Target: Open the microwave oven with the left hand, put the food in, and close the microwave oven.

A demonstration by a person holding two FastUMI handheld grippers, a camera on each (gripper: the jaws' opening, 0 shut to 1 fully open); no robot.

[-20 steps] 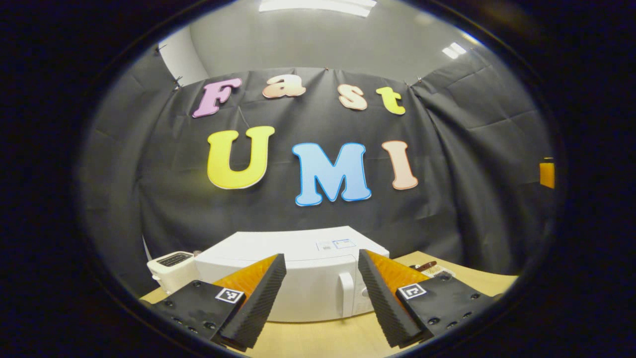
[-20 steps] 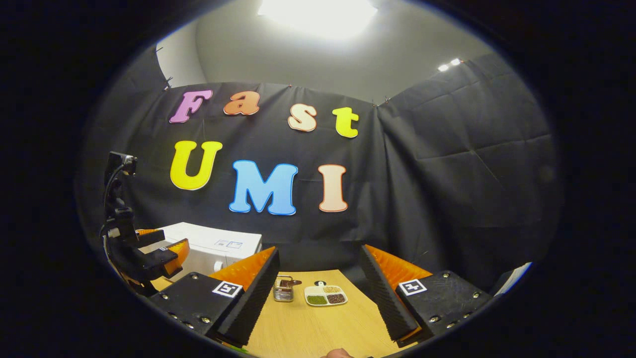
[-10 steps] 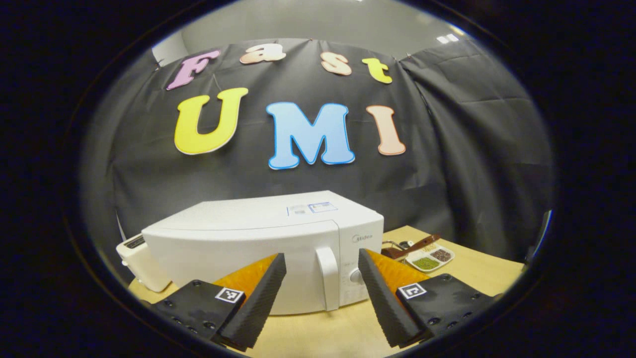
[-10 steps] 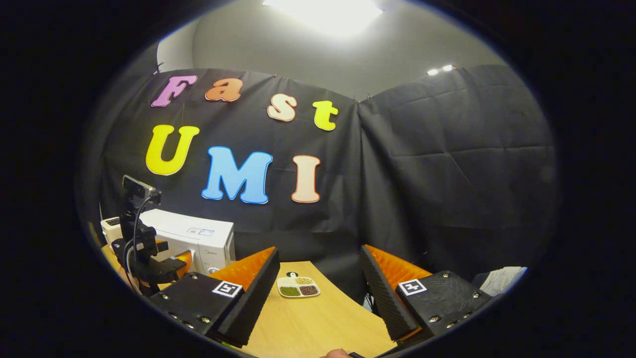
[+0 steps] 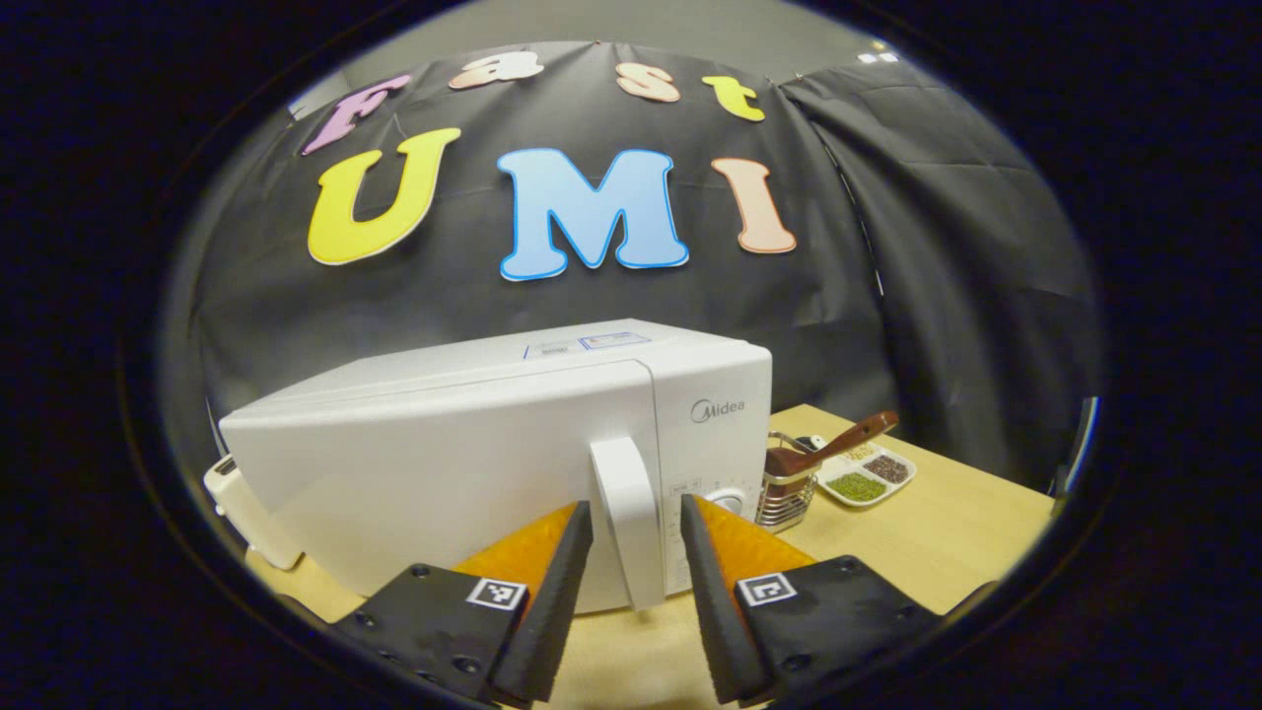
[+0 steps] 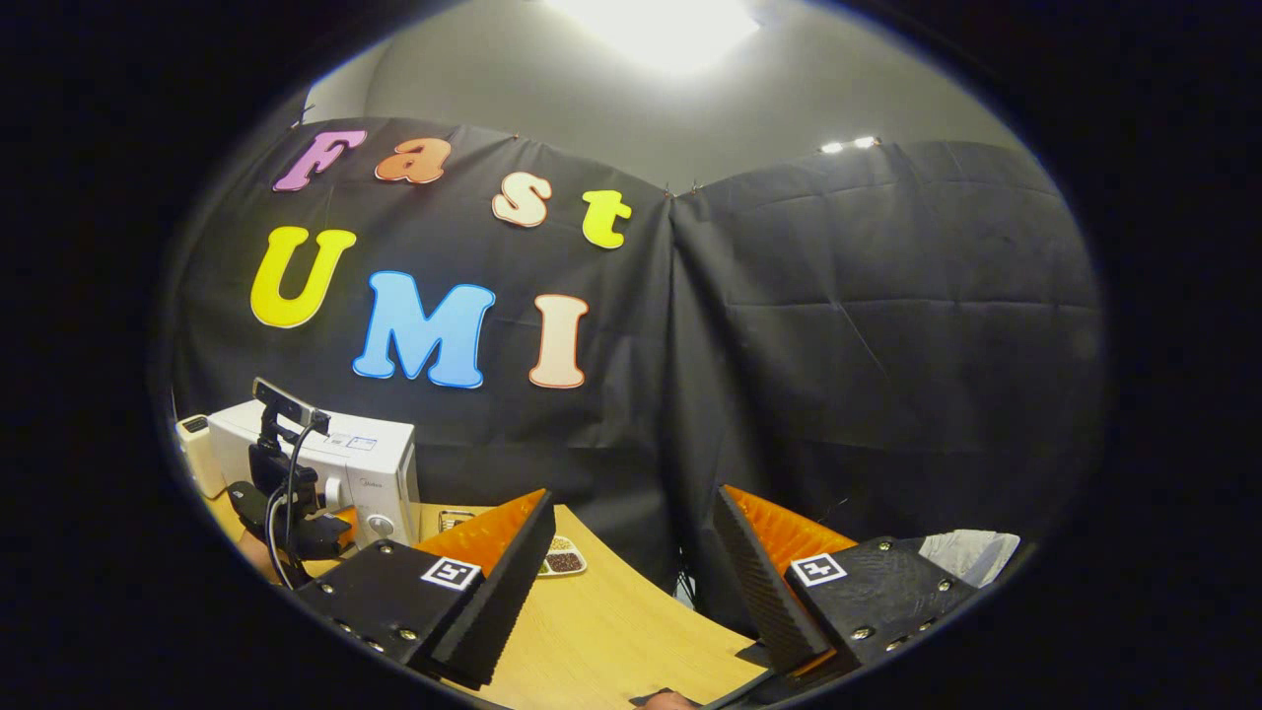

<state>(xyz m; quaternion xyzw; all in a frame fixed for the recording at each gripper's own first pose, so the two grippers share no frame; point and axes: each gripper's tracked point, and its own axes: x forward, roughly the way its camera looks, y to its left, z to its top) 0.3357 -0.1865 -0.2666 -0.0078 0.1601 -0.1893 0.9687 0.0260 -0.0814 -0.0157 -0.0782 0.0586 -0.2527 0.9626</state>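
Step in hand: opening. Left gripper [image 5: 631,582] straddles the door handle [image 5: 627,518] of the microwave oven [image 5: 473,463], lower centre of the left gripper view; jaws narrow but apparently not yet pinching, door shut. Next: clamp, pull outward. Right gripper [image 6: 631,582] wide, empty, over the table [image 6: 611,641]. Divided dish [image 5: 868,477], right of centre, holds green and dark grains; wire basket [image 5: 784,493] holds a brown-handled utensil.

Left claw [image 5: 636,552] at bottom centre of the left gripper view, fingers [image 5: 552,592] parted and straddling a vertical handle [image 5: 628,523], one to each side; contact not discernible. Also seen at lower left of the right gripper view [image 6: 325,537], far off. Right claw [image 6: 636,582] at bottom centre of the right gripper view, fingers spread wide, nothing between them, raised above the table [image 6: 611,641].
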